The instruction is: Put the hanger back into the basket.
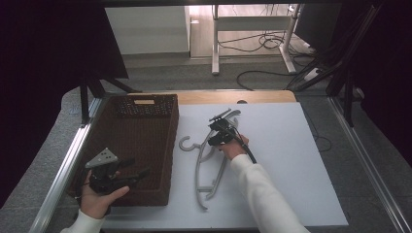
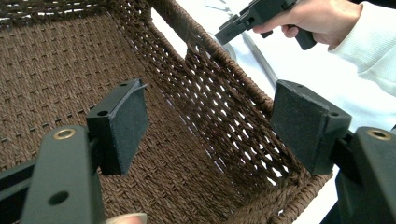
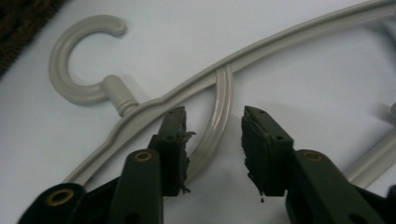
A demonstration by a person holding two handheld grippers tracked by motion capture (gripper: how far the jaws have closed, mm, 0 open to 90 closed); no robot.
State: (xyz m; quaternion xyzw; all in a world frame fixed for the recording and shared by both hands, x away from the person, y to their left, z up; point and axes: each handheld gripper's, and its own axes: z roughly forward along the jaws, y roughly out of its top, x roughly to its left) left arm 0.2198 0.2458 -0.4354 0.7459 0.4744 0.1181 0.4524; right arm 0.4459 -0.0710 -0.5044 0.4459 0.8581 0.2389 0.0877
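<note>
The high view looks forward and down on the table (image 1: 291, 145) from above the person's side. The left gripper view sits close inside the basket (image 2: 196, 140), facing its far wall (the right hand (image 2: 322, 18) shows beyond). The right gripper view looks closely down on the hanger (image 3: 219, 107), which the high view shares.

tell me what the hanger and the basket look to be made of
Pale grey hanger: probably moulded plastic, smooth with a slight sheen, with ridged seams along its arms. Dark brown rectangular basket: woven cord or wicker-like fibre, matt, with open gaps showing in its wall.
</note>
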